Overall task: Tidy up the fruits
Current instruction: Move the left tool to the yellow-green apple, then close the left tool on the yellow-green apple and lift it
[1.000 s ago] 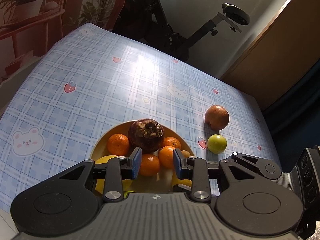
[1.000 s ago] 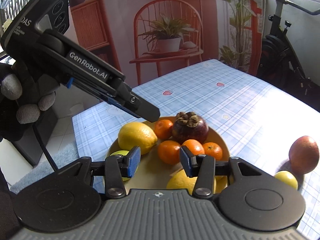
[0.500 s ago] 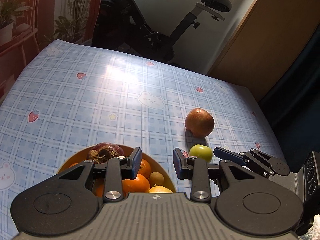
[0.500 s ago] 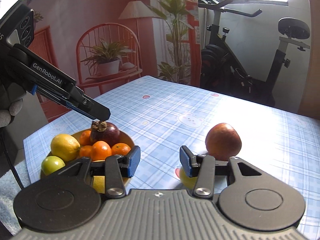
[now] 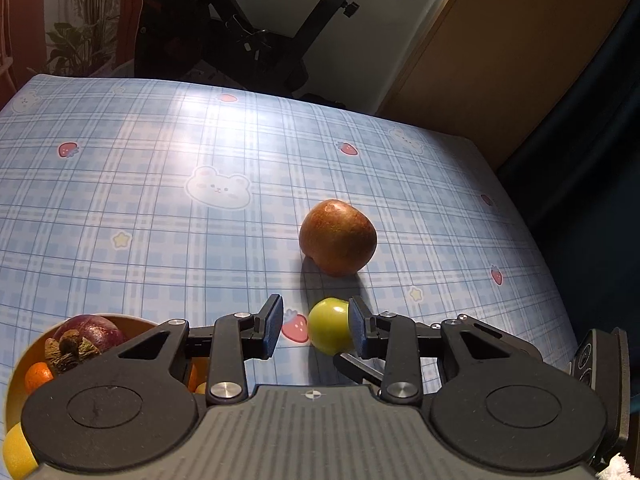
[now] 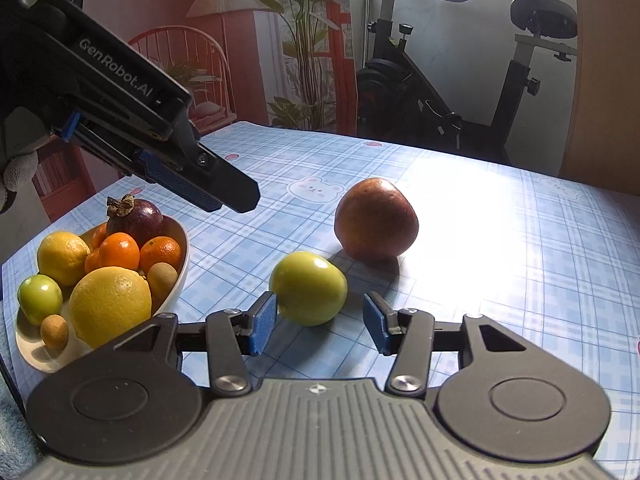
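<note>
While right gripper (image 6: 320, 322) jaws widen, empty, green fruit (image 6: 308, 288) just ahead.

Counts: 2 lemons (image 6: 110, 306); 3–4 mandarins (image 6: 120, 251), partly hidden; 1 mangosteen (image 6: 136, 220); 2 green fruits (image 6: 307, 288); 3 small brown fruits (image 6: 162, 279); 1 red apple (image 6: 376, 225); 1 bowl (image 6: 178, 276).
</note>
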Demonstrator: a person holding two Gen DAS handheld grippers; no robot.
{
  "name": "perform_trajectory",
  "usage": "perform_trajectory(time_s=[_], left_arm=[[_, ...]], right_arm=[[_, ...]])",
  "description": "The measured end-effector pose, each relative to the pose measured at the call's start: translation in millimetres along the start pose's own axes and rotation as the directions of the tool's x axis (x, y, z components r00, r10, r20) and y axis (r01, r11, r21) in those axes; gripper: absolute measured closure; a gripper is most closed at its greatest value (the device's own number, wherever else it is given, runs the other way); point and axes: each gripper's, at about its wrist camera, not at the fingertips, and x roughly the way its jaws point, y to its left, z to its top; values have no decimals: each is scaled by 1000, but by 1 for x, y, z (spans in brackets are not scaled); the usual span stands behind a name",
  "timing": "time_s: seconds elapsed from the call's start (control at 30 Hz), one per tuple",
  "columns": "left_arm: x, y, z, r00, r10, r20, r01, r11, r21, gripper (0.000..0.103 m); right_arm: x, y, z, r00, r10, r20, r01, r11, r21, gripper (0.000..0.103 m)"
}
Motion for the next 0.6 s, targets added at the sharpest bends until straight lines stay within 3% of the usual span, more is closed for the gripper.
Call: perform_trajectory(time_s=[0.17,0.6], left_arm=[[18,-6,1,999,-5,-42,4,1000,-3,63],[37,-14,3,999,-11,-51,13,999,35,58]], right_arm=[[11,3,-1,1000,23,-10,-23,1000,-6,50],[16,-4,-3,999,52,-2,-52,998,28,50]])
